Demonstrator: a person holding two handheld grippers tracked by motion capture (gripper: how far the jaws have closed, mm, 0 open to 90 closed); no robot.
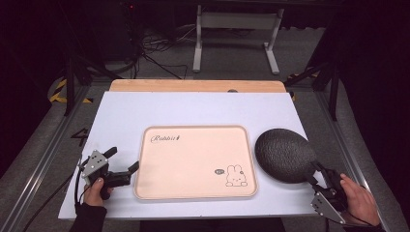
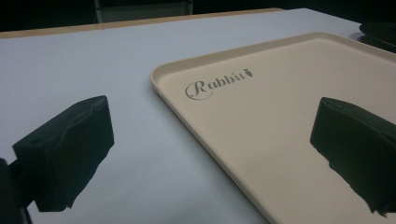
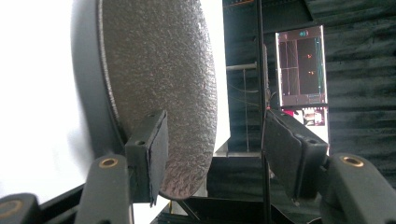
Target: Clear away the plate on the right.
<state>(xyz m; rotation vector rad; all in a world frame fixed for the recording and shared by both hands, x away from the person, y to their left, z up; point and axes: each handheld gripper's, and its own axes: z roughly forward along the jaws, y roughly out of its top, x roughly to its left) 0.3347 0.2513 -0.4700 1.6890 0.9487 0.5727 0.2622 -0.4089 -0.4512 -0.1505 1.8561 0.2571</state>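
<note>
High view: we see right gripper jaws spread around black plate rim at bench right edge; left gripper jaws spread beside tray.

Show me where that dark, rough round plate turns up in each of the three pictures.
High view: the plate lies right of the tray, its near edge at the right gripper.
Left gripper view: a dark sliver at the top right corner, beyond the tray.
Right gripper view: close up, left of centre, rim between the open fingers.
Shared landmark: the white table.
</note>
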